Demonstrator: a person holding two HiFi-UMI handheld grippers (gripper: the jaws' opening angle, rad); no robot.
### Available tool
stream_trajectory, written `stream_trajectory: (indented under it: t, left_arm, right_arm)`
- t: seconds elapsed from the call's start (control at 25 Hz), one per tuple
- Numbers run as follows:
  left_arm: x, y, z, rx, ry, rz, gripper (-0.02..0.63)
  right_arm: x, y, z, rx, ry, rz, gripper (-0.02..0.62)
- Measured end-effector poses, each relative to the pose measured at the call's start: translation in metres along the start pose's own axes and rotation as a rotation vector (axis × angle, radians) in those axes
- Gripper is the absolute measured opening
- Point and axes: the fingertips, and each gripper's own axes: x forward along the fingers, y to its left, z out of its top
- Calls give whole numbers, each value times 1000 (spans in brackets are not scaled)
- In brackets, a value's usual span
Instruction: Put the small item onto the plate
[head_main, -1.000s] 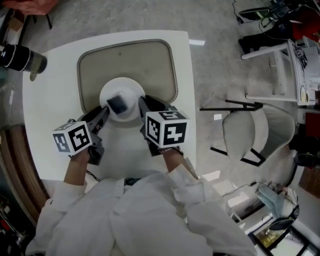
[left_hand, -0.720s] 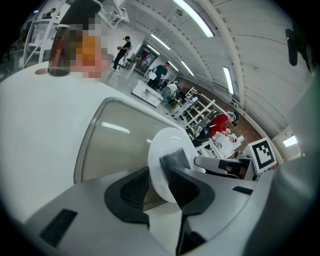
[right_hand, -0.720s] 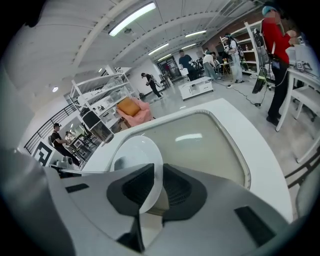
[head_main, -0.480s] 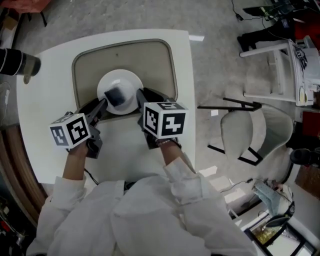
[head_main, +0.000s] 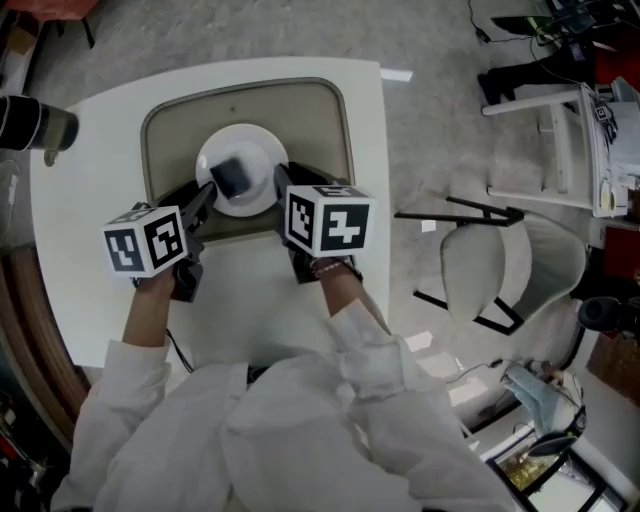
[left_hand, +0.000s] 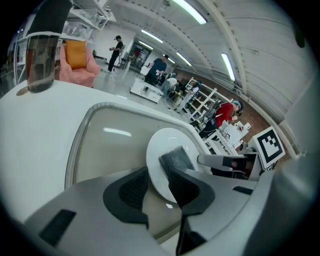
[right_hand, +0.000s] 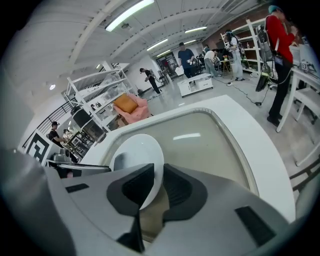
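Observation:
A white plate (head_main: 255, 160) with a small dark grey item (head_main: 234, 178) on it sits over the beige tray (head_main: 320, 130). My left gripper (head_main: 208, 195) is shut on the plate's near-left rim, and my right gripper (head_main: 282, 185) is shut on its near-right rim. In the left gripper view the plate (left_hand: 165, 145) edge runs between the pads of my left gripper (left_hand: 157, 182), with the item (left_hand: 176, 160) just beyond. In the right gripper view the plate (right_hand: 137, 155) rim is pinched in my right gripper (right_hand: 159, 182). I cannot tell whether the plate touches the tray.
The tray lies on a white table (head_main: 90, 200). A dark tumbler (head_main: 35, 125) stands at the table's far-left corner; it appears as a tumbler (left_hand: 42, 60) in the left gripper view. A white chair (head_main: 500, 270) and shelving stand on the floor to the right.
Both grippers have carried the plate away from the person, from the tray's near edge to farther in over the tray. The item has stayed on the plate.

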Motion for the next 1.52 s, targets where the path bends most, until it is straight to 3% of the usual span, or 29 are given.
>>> stream_trajectory:
  t: [0.4, 0.84, 1.04, 1.24, 1.52]
  left_arm:
    - [5, 1, 0, 66, 15, 38, 117]
    - [3, 0, 0, 99, 10, 17, 117]
    - [2, 1, 0, 66, -2, -6, 117]
    - [-5, 6, -2, 83, -3, 17, 117]
    - [-29, -14, -10, 74, -54, 6, 117]
  right_arm:
    - [16, -1, 3, -76, 13, -24, 64]
    - [17, 1, 1, -138, 25, -7, 75]
    - [15, 2, 0, -172, 29, -8, 97]
    - [5, 1, 0, -181, 18, -7, 106]
    - [-30, 18, -1, -183, -40, 47, 104]
